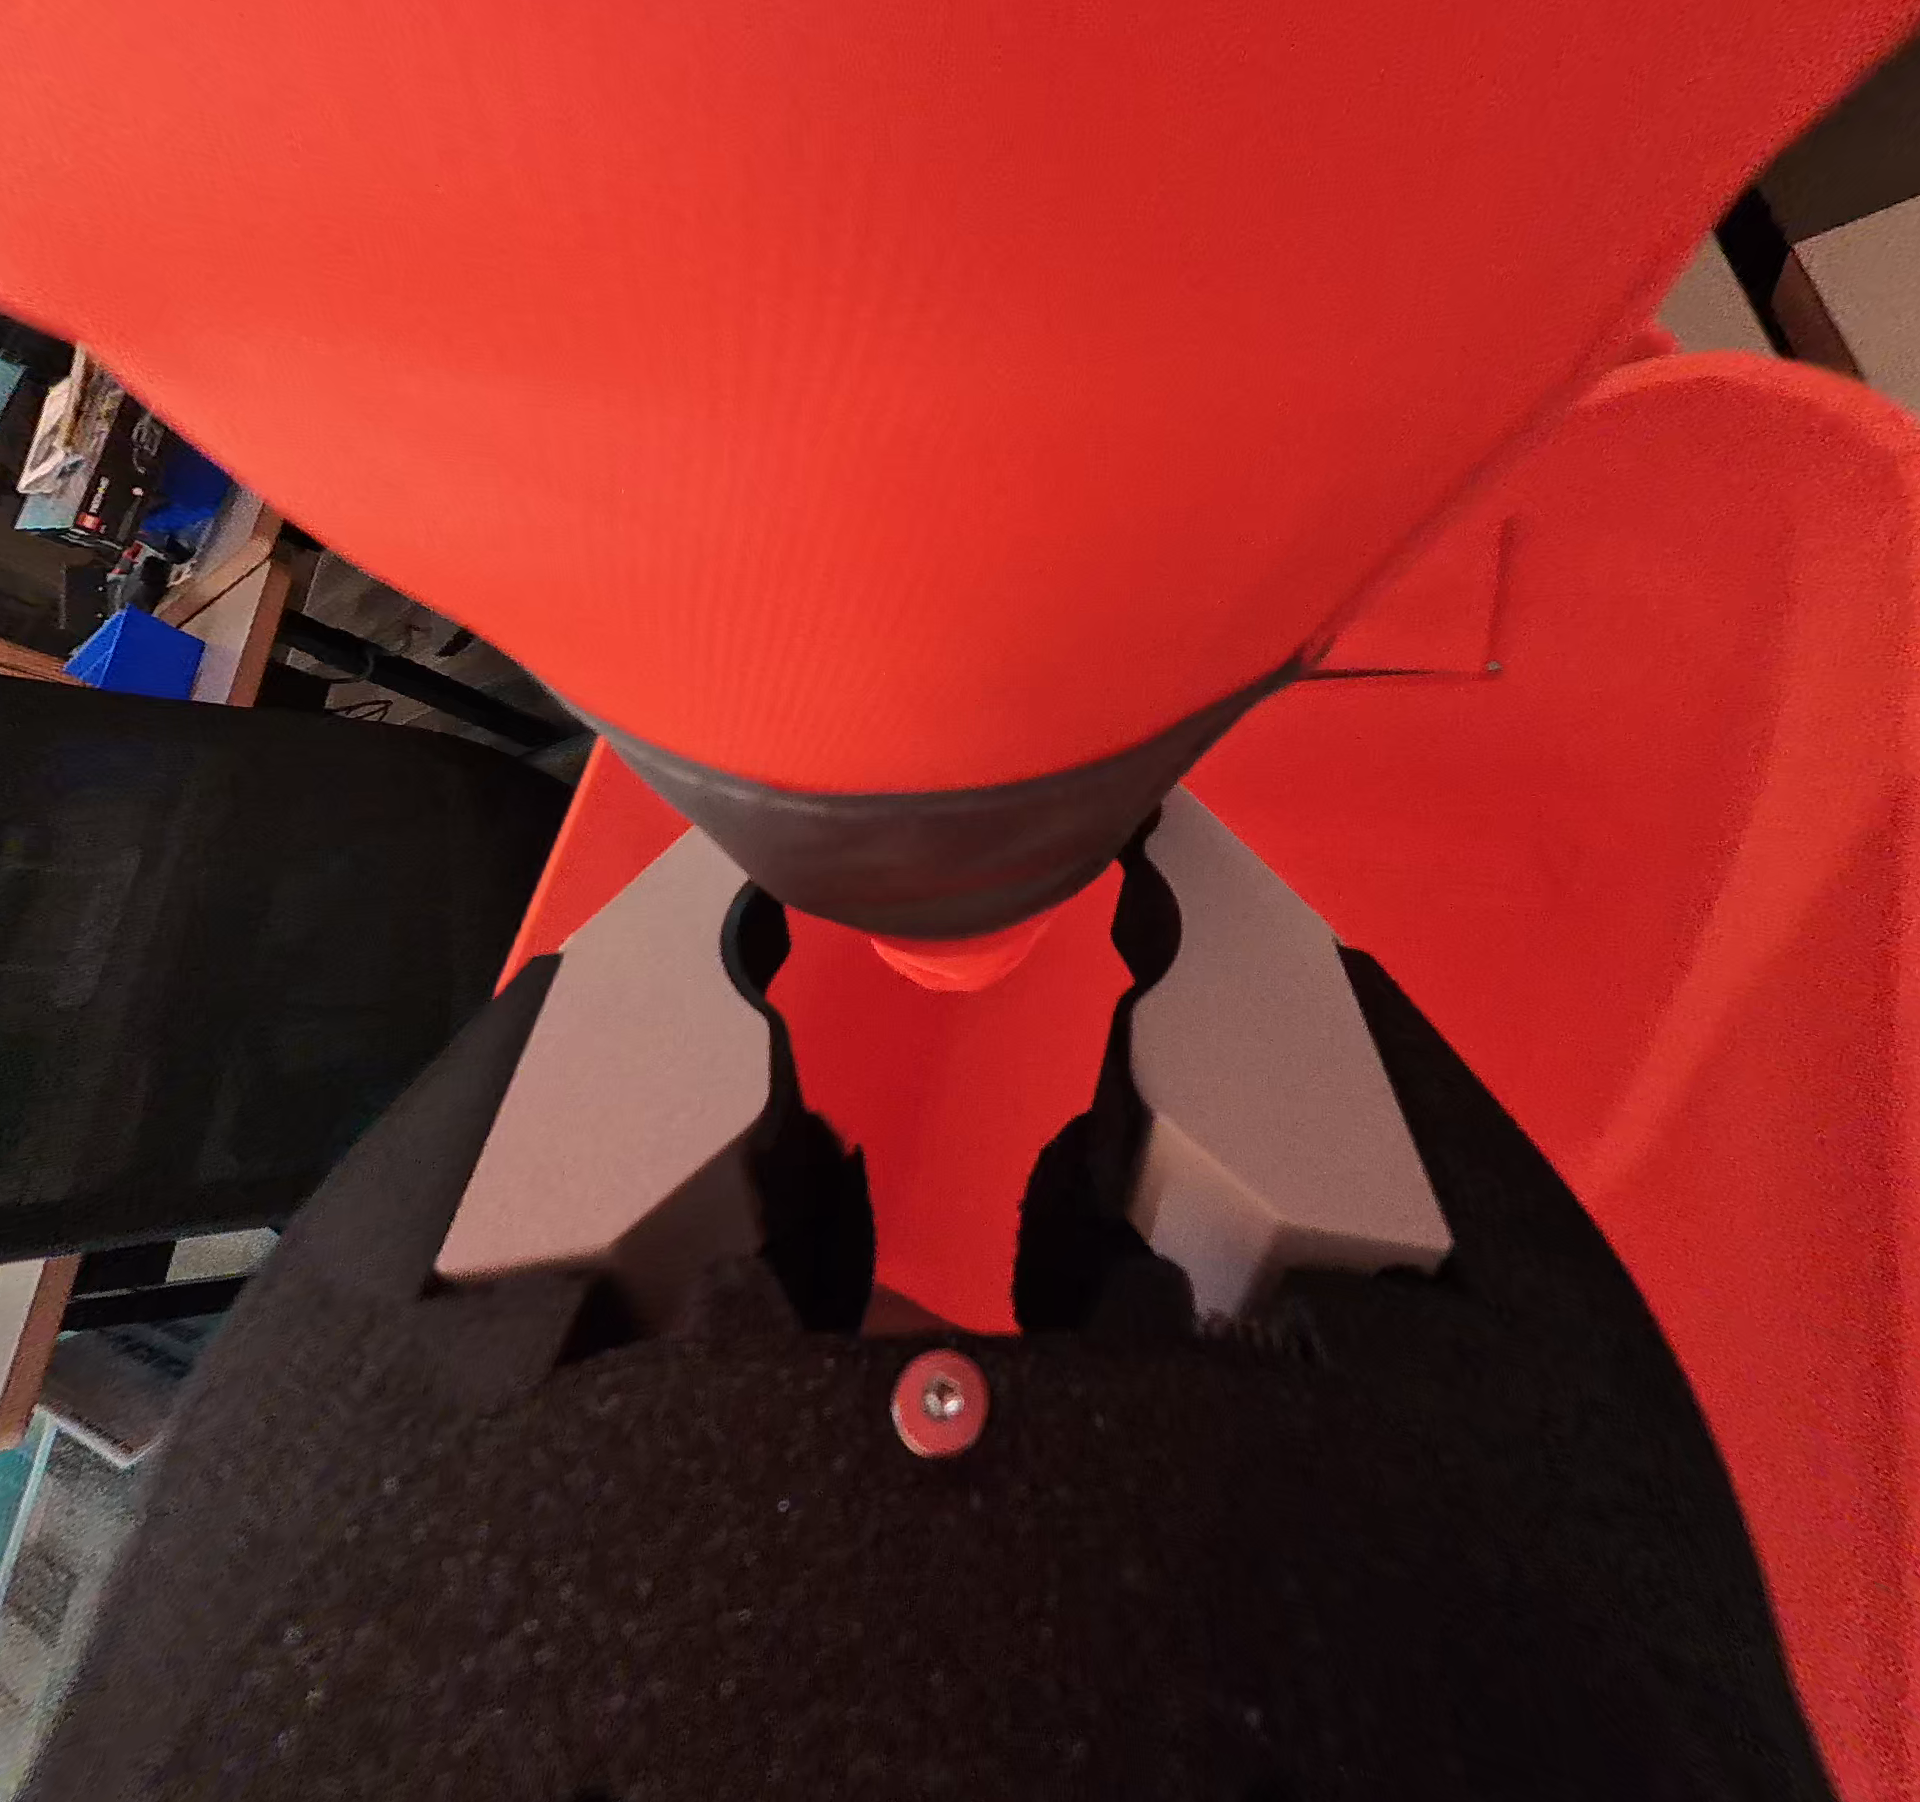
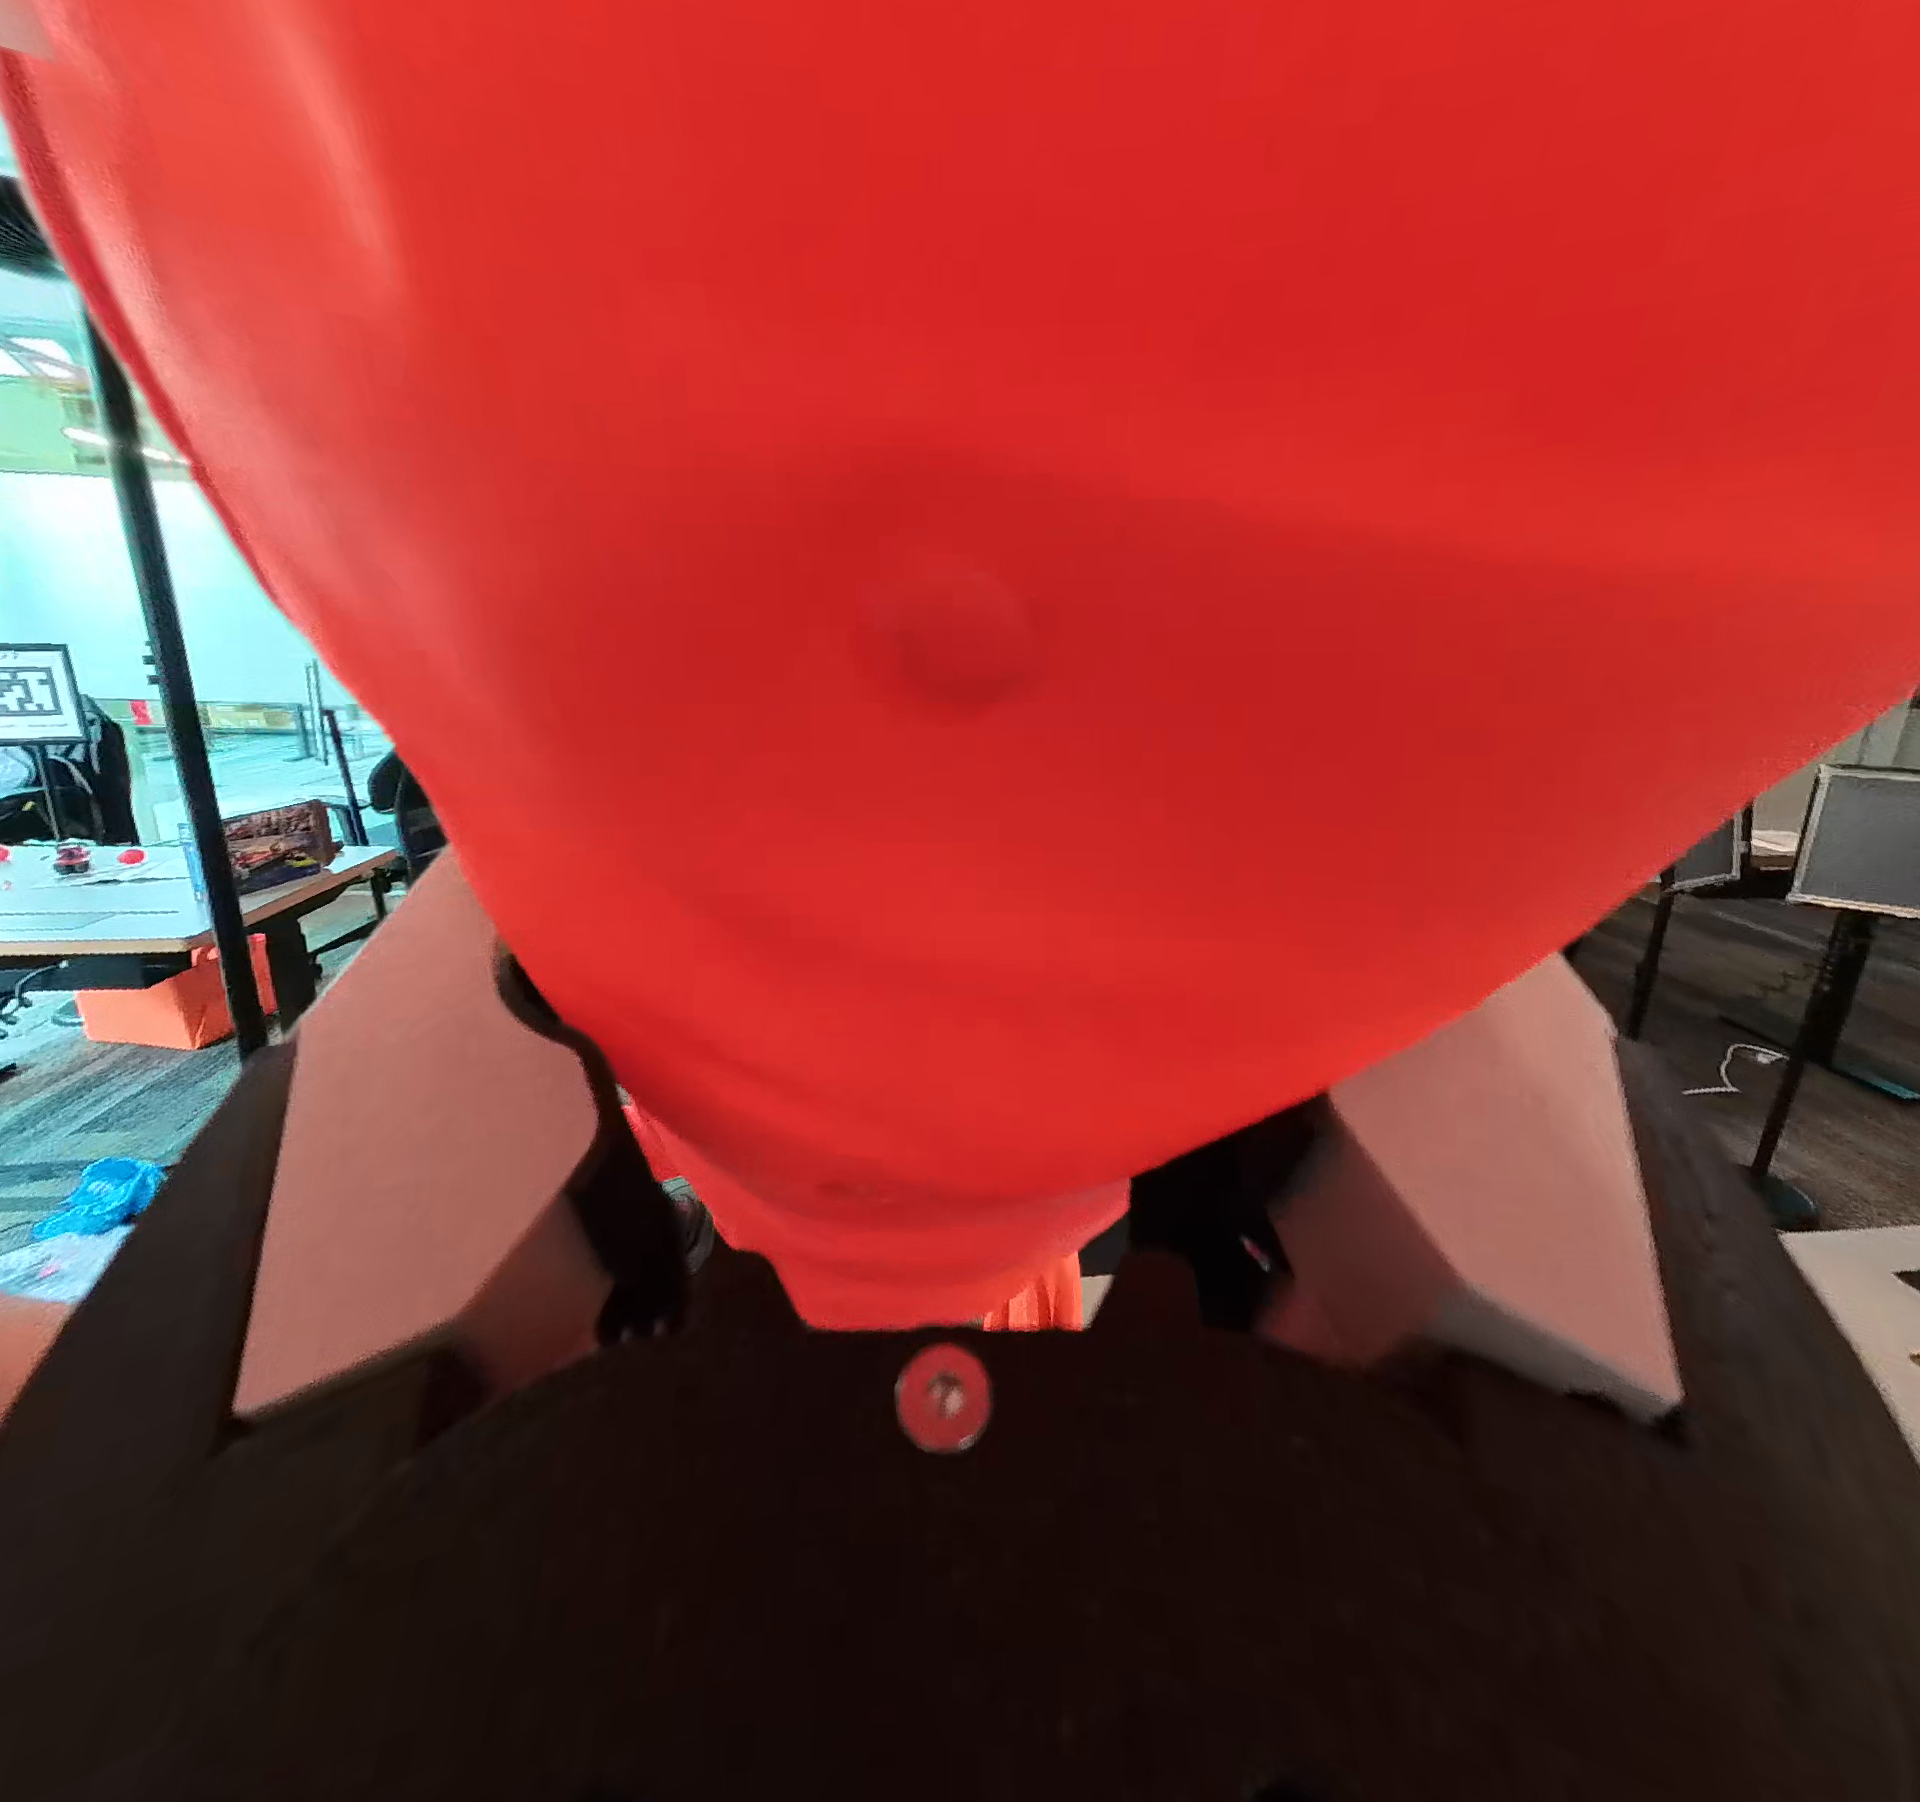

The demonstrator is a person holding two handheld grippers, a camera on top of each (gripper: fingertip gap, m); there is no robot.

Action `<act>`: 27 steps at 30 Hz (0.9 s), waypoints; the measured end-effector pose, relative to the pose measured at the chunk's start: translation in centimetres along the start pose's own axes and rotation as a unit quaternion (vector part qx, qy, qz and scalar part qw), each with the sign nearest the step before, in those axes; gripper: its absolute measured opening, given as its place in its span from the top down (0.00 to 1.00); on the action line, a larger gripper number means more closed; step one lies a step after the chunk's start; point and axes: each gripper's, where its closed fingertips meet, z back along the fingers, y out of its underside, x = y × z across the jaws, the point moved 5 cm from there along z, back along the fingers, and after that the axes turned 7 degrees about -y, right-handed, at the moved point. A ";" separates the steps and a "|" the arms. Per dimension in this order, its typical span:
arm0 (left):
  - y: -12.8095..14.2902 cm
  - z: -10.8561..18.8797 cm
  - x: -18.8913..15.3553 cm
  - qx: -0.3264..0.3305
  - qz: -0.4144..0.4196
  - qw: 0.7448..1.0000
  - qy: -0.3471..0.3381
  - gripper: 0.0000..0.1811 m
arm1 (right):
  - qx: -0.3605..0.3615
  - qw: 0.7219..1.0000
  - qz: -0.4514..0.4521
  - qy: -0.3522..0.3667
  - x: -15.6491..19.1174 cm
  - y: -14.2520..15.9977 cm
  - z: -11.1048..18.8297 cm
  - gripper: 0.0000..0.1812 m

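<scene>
A red cloth item that looks like a cap fills both views. In the left wrist view its broad red surface [image 1: 883, 350] ends in a dark rim [image 1: 935, 848]. That rim sits between the tips of my left gripper [image 1: 948, 921], touching both fingers. More red cloth with a stitched seam [image 1: 1558, 817] lies to the right. In the right wrist view the red cloth [image 2: 935, 350] bulges close to the camera, with a round button-like bump [image 2: 945, 640]. Its lower end is bunched between the fingers of my right gripper [image 2: 930, 1222], with the jaws wide apart. The fingertips are hidden.
In the left wrist view a black panel [image 1: 208, 973] stands at left, with blue bins [image 1: 135, 651] behind it. A dark table leg [image 1: 1787, 277] is at upper right. The right wrist view shows a table [image 2: 125, 911], an orange box [image 2: 177, 1014], a black pole [image 2: 177, 713] and framed panels on stands [image 2: 1860, 838]. My hands' fingertips stand some 40 cm from each other.
</scene>
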 end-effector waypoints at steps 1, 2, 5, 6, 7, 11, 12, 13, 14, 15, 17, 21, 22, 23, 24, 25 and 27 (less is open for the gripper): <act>0.3 -0.5 0.1 -0.003 0.003 1.000 -0.005 0.66 | 0.000 1.000 0.001 0.003 -0.1 0.5 -0.2 0.17; 0.6 -0.9 0.0 -0.008 0.005 1.000 -0.008 0.67 | 0.002 1.000 0.003 0.004 -0.1 0.9 -0.3 0.17; 1.5 -2.4 -0.8 -0.007 0.003 1.000 0.000 0.68 | 0.019 1.000 0.009 0.009 -0.1 2.5 -0.7 0.16; 1.8 -2.9 -1.1 -0.006 0.003 1.000 0.001 0.69 | 0.023 1.000 0.010 0.011 -0.1 2.9 -0.8 0.16; 2.0 -3.3 -1.4 -0.010 0.004 1.000 0.004 0.69 | 0.027 0.999 0.011 0.013 -0.2 3.2 -0.9 0.16; 2.6 -4.0 -2.3 -0.012 0.008 1.000 0.014 0.68 | 0.039 0.999 0.008 0.022 -0.3 3.9 -1.1 0.16; 2.5 -3.9 -2.4 -0.013 0.008 1.000 0.015 0.68 | 0.039 0.999 0.006 0.024 -0.4 3.8 -1.1 0.16; 2.4 -3.8 -2.4 -0.015 0.009 1.000 0.017 0.68 | 0.039 0.999 0.006 0.025 -0.4 3.6 -1.0 0.16; 2.2 -3.6 -2.3 -0.020 0.011 1.000 0.017 0.67 | 0.036 0.999 0.005 0.026 -0.4 3.2 -1.0 0.16; 2.0 -3.2 -2.1 -0.024 0.013 1.000 0.016 0.66 | 0.034 0.999 0.004 0.026 -0.4 2.7 -0.9 0.16; 1.1 -2.5 -1.6 -0.028 0.013 0.999 0.021 0.63 | 0.029 0.999 0.003 0.029 -0.4 1.5 -0.8 0.15; -0.9 -0.6 0.7 -0.042 0.014 0.999 -0.001 0.60 | 0.013 0.999 0.004 0.032 -0.2 -1.3 -0.9 0.14; -1.4 -0.1 1.3 -0.050 0.014 0.999 -0.013 0.60 | 0.006 0.999 0.004 0.032 -0.2 -2.1 -0.9 0.12; -1.9 0.5 2.0 -0.061 0.014 0.998 -0.026 0.60 | -0.001 0.999 0.004 0.033 -0.1 -2.8 -0.9 0.14; -2.4 1.2 2.6 -0.074 0.010 0.996 -0.045 0.59 | -0.008 0.999 0.003 0.034 -0.1 -3.5 -0.9 0.16; -3.1 1.9 3.2 -0.090 0.005 0.994 -0.062 0.59 | -0.015 0.999 0.000 0.036 -0.1 -4.1 -0.9 0.16; -4.2 3.4 4.2 -0.108 0.020 0.992 -0.069 0.58 | -0.027 0.999 -0.010 0.037 -0.2 -5.4 -0.9 0.17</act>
